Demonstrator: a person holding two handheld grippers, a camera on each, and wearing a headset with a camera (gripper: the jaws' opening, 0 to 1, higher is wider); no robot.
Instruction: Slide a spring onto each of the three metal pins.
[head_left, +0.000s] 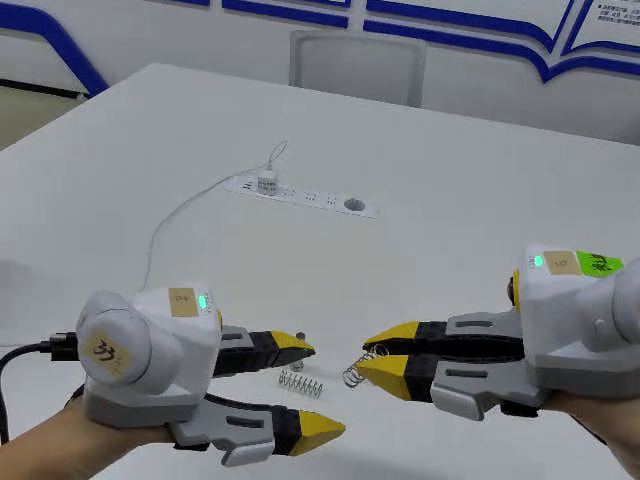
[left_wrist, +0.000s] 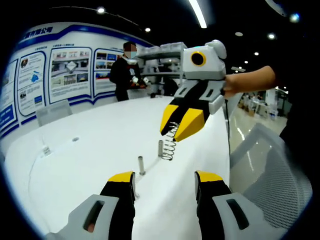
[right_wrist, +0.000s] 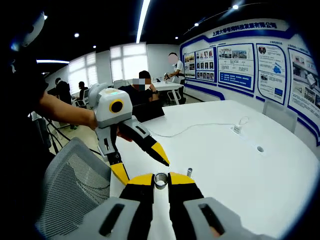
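Note:
My right gripper (head_left: 368, 354) comes in from the right, shut on a small coil spring (head_left: 357, 367) held at its yellow tips. In the right gripper view that spring (right_wrist: 160, 180) sits end-on between the shut jaws, with an upright metal pin (right_wrist: 190, 172) just beyond. The left gripper view has the spring (left_wrist: 170, 142) hanging right beside a standing pin (left_wrist: 160, 148); a second pin (left_wrist: 141, 165) stands nearer. My left gripper (head_left: 320, 388) is open and holds nothing. A loose spring (head_left: 300, 383) lies on the white table (head_left: 450, 250) between the grippers.
A white power strip (head_left: 305, 195) with a plug and a cable lies mid-table. A grey chair (head_left: 357, 65) stands at the far edge. A mesh chair (left_wrist: 270, 165) is beside the table, and people stand in the room behind.

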